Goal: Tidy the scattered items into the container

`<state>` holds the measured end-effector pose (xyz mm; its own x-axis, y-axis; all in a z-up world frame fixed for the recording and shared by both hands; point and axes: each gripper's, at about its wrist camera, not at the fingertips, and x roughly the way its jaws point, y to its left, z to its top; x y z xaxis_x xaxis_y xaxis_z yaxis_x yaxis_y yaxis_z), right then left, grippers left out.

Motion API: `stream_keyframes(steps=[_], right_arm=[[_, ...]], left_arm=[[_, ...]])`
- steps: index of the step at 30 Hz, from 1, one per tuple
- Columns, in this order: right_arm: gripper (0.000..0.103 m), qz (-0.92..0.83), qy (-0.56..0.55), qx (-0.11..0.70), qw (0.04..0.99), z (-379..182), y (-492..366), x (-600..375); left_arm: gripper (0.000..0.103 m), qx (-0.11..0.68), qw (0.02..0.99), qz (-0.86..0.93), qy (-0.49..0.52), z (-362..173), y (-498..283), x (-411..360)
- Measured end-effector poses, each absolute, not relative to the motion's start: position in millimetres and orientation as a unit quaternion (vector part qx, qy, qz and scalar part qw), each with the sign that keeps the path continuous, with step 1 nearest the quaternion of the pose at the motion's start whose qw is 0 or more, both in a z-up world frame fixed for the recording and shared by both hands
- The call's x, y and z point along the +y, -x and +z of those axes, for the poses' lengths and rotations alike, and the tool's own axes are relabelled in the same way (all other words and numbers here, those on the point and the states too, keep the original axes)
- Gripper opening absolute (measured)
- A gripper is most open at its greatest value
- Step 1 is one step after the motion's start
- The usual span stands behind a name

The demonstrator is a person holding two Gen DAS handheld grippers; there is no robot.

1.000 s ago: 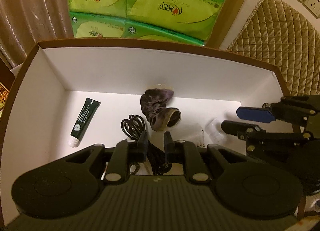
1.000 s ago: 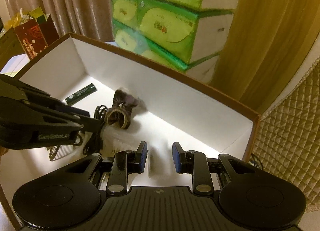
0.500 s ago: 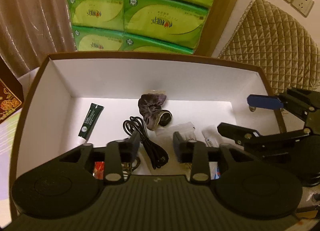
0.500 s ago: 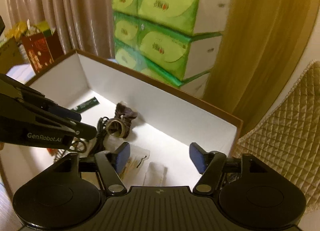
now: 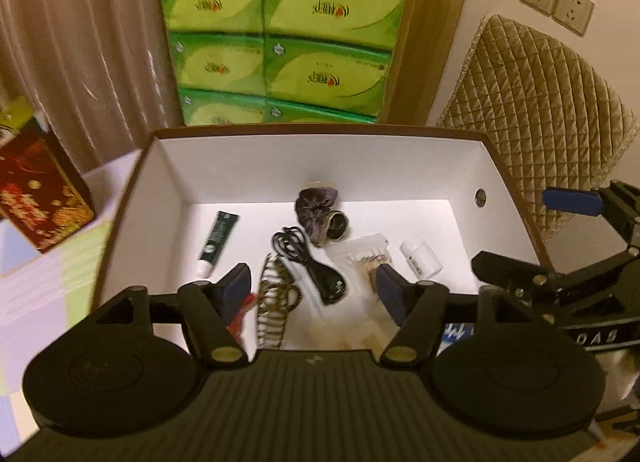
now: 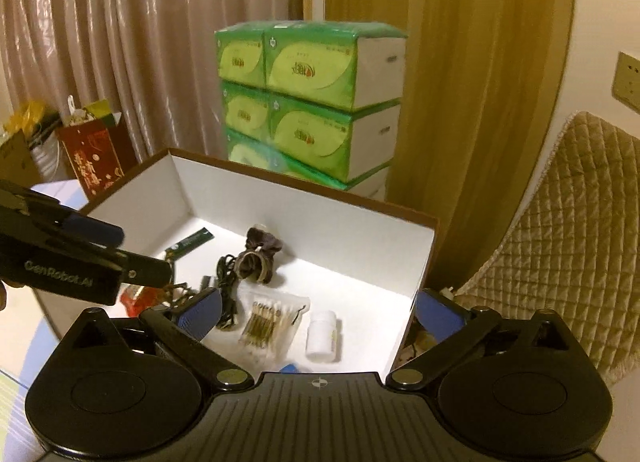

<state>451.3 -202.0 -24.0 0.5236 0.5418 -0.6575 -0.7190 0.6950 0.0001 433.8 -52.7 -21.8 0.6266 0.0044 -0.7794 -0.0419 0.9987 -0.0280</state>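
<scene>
Though unseen rightward, wall sockets [image 5: 556, 0] leftward

"GenRobot.AI" is read on the side of the left tongs [image 6: 132, 258], seen left of the right tongs. Print on green tissue packs [image 6: 308, 66] beyond: too blurred, illegible.

Count, by kind.

One open white box [image 5: 320, 166] with brown rim. Inside it:
- one dark green tube [image 5: 216, 240]
- one coiled black cable [image 5: 308, 262]
- one purple scrunchie [image 5: 316, 210]
- one clear packet of cotton swabs [image 6: 268, 326]; swab number not countable
- one small white bottle [image 5: 422, 256]
- one striped hair clip [image 5: 274, 302], partly hidden
- one red item [image 6: 138, 296], mostly hidden, kind unclear

Behind the box: green tissue packs [image 5: 280, 42], six faces showing, two across, three high.

Two wall sockets [image 5: 556, 0]. One quilted cushion [image 5: 536, 102]. One red gift bag [image 6: 96, 154].

Two tools: left [image 5: 312, 290], right [image 6: 316, 314].
</scene>
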Motion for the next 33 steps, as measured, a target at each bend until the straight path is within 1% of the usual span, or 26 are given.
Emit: stream_keyframes(steps=[2, 5, 9, 12, 23, 24, 26, 29, 33], right_arm=[[0.101, 0.362, 0.13, 0.326, 0.863, -23.9, -442.8, -205.5], [0.101, 0.354, 0.118, 0.329, 0.867, -23.0, -431.1, -210.2], [0.101, 0.346, 0.111, 0.325, 0.873, -19.7, -412.8, -212.4], [0.101, 0.342, 0.114, 0.324, 0.875, -17.3, -401.7, -211.5], [0.101, 0.328, 0.083, 0.321, 0.884, 0.9, -368.0, -219.7], [0.101, 0.328, 0.081, 0.321, 0.885, 2.2, -364.5, -220.4], [0.101, 0.326, 0.078, 0.32, 0.886, 4.3, -356.6, -222.0], [0.101, 0.321, 0.08, 0.32, 0.888, 6.9, -344.5, -224.1], [0.101, 0.316, 0.075, 0.319, 0.89, 11.4, -327.8, -229.3]], left_arm=[[0.073, 0.425, 0.905, 0.02, 0.018, -17.5, -421.5, -52.7], [0.078, 0.417, 0.908, 0.03, 0.021, -12.0, -405.5, -49.3], [0.079, 0.411, 0.911, 0.041, 0.019, -5.1, -388.4, -45.8], [0.082, 0.406, 0.913, 0.045, 0.016, 0.3, -378.1, -45.0], [0.084, 0.386, 0.921, 0.047, 0.02, 18.8, -336.5, -40.9], [0.084, 0.384, 0.922, 0.049, 0.019, 20.2, -331.9, -40.9], [0.089, 0.379, 0.924, 0.051, 0.016, 22.4, -322.3, -41.1], [0.091, 0.377, 0.924, 0.056, 0.014, 24.7, -309.4, -40.4], [0.092, 0.378, 0.923, 0.061, 0.02, 27.7, -290.9, -37.3]])
